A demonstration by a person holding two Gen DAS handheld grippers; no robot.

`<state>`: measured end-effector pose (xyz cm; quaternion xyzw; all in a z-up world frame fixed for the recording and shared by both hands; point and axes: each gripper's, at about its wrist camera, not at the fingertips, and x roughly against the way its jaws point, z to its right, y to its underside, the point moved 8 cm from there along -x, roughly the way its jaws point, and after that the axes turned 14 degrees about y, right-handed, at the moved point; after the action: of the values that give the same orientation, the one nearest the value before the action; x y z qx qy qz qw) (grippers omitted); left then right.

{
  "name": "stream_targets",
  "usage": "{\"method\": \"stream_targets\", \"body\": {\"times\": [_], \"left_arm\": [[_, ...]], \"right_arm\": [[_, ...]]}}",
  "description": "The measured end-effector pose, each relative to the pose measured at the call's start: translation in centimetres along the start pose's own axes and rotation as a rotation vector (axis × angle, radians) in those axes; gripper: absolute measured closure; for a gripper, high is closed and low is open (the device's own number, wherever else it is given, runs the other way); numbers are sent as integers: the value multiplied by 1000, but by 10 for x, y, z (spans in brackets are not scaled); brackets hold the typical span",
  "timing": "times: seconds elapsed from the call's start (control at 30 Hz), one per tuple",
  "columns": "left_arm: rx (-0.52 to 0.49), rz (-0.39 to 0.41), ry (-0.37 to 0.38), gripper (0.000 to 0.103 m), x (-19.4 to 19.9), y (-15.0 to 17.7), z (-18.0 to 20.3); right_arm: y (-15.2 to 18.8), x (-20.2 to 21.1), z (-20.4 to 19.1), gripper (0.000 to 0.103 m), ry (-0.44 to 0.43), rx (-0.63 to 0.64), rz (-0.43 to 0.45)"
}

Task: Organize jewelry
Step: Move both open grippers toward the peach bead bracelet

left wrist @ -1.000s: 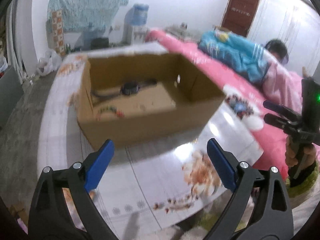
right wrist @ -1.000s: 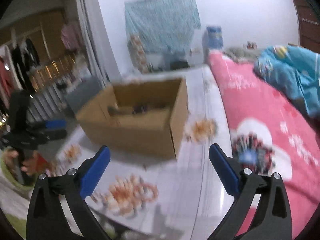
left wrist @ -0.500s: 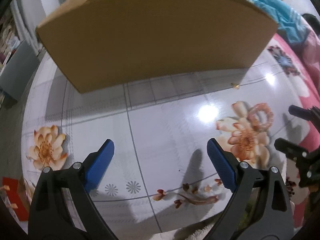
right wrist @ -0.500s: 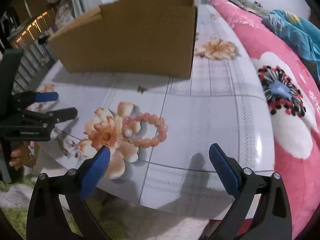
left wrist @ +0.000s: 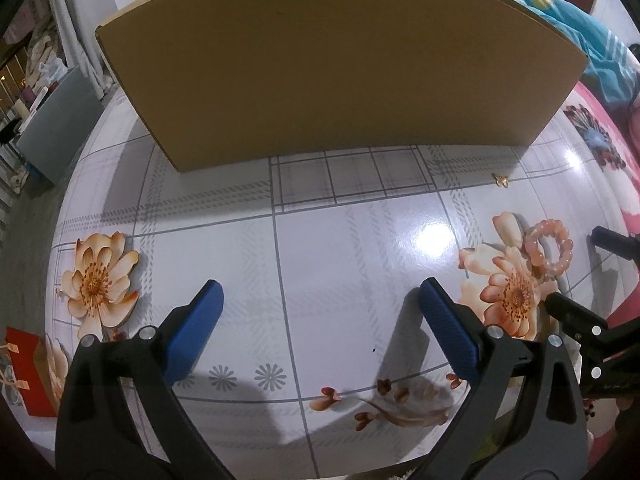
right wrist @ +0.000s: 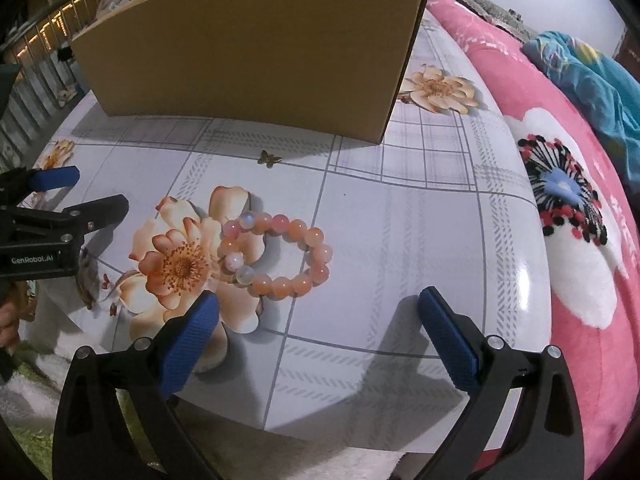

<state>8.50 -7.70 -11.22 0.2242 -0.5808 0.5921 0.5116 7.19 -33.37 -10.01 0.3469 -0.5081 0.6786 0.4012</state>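
A pink bead bracelet (right wrist: 276, 258) is seen lying before the cardboard box (right wrist: 248, 52), near a butterfly charm (right wrist: 269, 158). Right gripper (right wrist: 318, 320) and left gripper (left wrist: 320, 312) are held wide, empty.

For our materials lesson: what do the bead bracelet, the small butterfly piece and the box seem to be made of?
Bead bracelet: glossy, partly translucent pink-orange beads, likely polished stone or glass.
Butterfly piece: gold-coloured, probably metal, too small to confirm.
Box: matte brown cardboard, with thin cut edges.
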Motion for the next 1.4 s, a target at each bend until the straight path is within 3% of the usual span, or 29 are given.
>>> {"method": "stream_targets", "body": {"times": [1.2, 1.4], "left_arm": [[-9, 15, -2, 8, 1, 1, 5], [-57, 38, 15, 7, 0, 1, 7]], "right_arm": [[-4, -7, 2, 6, -14, -49, 6], [-3, -6, 2, 6, -1, -66, 30]]}}
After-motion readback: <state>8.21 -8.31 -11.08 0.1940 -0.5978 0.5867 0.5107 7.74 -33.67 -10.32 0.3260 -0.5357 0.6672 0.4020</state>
